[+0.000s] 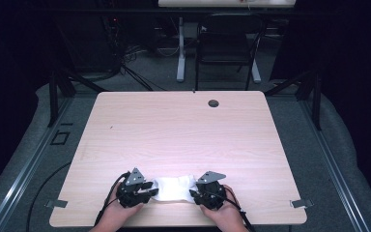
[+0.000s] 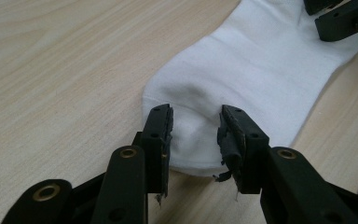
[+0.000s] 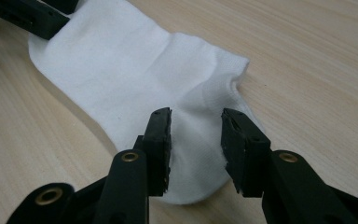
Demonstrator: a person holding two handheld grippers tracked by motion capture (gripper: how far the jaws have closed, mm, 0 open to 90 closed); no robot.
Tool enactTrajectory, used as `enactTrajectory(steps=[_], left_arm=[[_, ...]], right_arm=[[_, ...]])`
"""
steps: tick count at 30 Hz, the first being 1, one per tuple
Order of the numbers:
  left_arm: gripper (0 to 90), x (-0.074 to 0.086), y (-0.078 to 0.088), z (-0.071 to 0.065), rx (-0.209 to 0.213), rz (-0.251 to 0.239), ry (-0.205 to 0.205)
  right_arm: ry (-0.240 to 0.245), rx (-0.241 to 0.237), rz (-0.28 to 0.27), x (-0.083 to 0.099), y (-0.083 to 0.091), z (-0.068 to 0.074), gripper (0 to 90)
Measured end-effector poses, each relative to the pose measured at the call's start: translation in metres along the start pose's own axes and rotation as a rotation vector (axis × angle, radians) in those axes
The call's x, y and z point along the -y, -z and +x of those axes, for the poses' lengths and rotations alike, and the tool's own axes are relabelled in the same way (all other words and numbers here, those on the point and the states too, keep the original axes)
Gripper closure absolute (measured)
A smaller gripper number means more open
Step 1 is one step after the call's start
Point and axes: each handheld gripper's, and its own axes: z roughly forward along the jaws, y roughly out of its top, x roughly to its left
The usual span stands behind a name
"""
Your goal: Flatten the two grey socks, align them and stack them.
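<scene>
A white ankle sock [image 1: 174,187] lies flat near the front edge of the light wooden table [image 1: 183,130], between my two grippers. My left gripper [image 1: 150,189] is at the sock's left end. In the left gripper view its jaws [image 2: 195,135] stand apart over that end of the sock [image 2: 261,60], with cloth showing in the gap. My right gripper [image 1: 194,193] is at the other end. In the right gripper view its jaws [image 3: 196,137] stand apart over the cuff end of the sock [image 3: 121,60]. Neither pair of pads presses on the cloth.
A dark round grommet [image 1: 213,103] sits near the table's far edge. Beyond the table stand a black chair [image 1: 224,43] and a white desk leg [image 1: 180,53] on grey floor. Metal clips [image 1: 300,203] mark the front corners.
</scene>
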Motion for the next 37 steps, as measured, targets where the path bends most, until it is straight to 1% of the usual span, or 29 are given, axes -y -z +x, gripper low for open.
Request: enactTrajectory(steps=[1, 4, 6, 8, 9, 11, 15, 16, 20, 21, 22, 24, 25, 27, 28, 29, 30, 31, 32, 33, 35, 36, 37], left_arm=[[63.6, 0.000, -0.001, 0.000, 0.000, -0.003, 0.007], [63.6, -0.002, -0.003, 0.002, -0.005, -0.010, 0.010], [63.6, -0.002, -0.003, 0.003, -0.003, -0.013, 0.017], [63.6, -0.002, -0.004, 0.004, -0.002, -0.014, 0.019], [63.6, -0.003, -0.004, 0.005, -0.003, -0.013, 0.014], [63.6, -0.004, -0.005, 0.006, -0.007, -0.021, 0.029], [63.5, -0.004, -0.006, 0.008, -0.007, -0.025, 0.037], [63.3, -0.004, -0.006, 0.008, -0.006, -0.027, 0.044], [58.2, -0.005, -0.005, 0.007, -0.001, -0.035, 0.063], [56.7, -0.006, -0.004, 0.008, 0.002, -0.041, 0.058], [54.7, -0.007, -0.002, 0.009, 0.004, -0.048, 0.055], [53.1, -0.008, 0.002, 0.010, 0.005, -0.065, 0.065], [52.2, -0.008, 0.005, 0.011, 0.004, -0.077, 0.069], [51.5, -0.009, 0.011, 0.015, -0.002, -0.091, 0.074], [51.2, -0.009, 0.014, 0.017, -0.007, -0.104, 0.082], [51.2, -0.008, 0.017, 0.019, -0.014, -0.111, 0.089], [51.2, -0.008, 0.019, 0.022, -0.024, -0.124, 0.091], [51.2, -0.007, 0.022, 0.025, -0.029, -0.129, 0.100], [51.2, -0.007, 0.023, 0.028, -0.045, -0.131, 0.104], [51.1, -0.006, 0.025, 0.032, -0.047, -0.136, 0.113], [48.9, -0.005, 0.026, 0.038, -0.063, -0.145, 0.125], [48.5, -0.004, 0.027, 0.041, -0.068, -0.148, 0.134], [48.0, -0.003, 0.028, 0.044, -0.075, -0.151, 0.136]], right_arm=[[-0.002, 0.000, 0.006, -0.001, 0.000, 0.000, 63.3], [-0.003, 0.006, 0.002, -0.002, -0.002, -0.003, 63.4], [-0.015, 0.002, -0.002, -0.003, -0.003, -0.004, 63.5], [-0.011, 0.007, 0.001, -0.004, -0.003, -0.005, 63.5], [-0.011, 0.004, 0.001, -0.004, -0.003, -0.006, 63.6], [-0.019, 0.010, -0.008, -0.005, -0.005, -0.007, 63.8], [-0.019, 0.015, -0.009, -0.007, -0.007, -0.010, 63.9], [-0.022, 0.015, -0.010, -0.007, -0.007, -0.011, 63.8], [-0.023, 0.013, -0.024, -0.007, -0.008, -0.010, 62.1], [-0.022, 0.013, -0.025, -0.007, -0.006, -0.009, 61.7], [-0.025, 0.008, -0.039, -0.008, -0.005, -0.009, 61.0], [-0.025, 0.008, -0.069, -0.009, 0.000, -0.008, 59.6], [-0.017, 0.013, -0.076, -0.010, 0.004, -0.008, 59.2], [-0.011, 0.031, -0.109, -0.010, 0.010, -0.010, 58.8], [-0.016, 0.040, -0.117, -0.010, 0.013, -0.011, 58.7], [-0.015, 0.051, -0.112, -0.009, 0.016, -0.015, 58.6], [-0.023, 0.065, -0.123, -0.007, 0.018, -0.018, 58.6], [-0.031, 0.077, -0.125, -0.005, 0.019, -0.022, 58.4], [-0.039, 0.087, -0.122, -0.004, 0.021, -0.027, 58.0], [-0.057, 0.097, -0.131, -0.002, 0.023, -0.032, 57.8], [-0.082, 0.108, -0.152, 0.001, 0.026, -0.040, 56.4], [-0.083, 0.122, -0.149, 0.002, 0.028, -0.045, 55.9], [-0.094, 0.134, -0.162, 0.003, 0.029, -0.048, 55.2]])
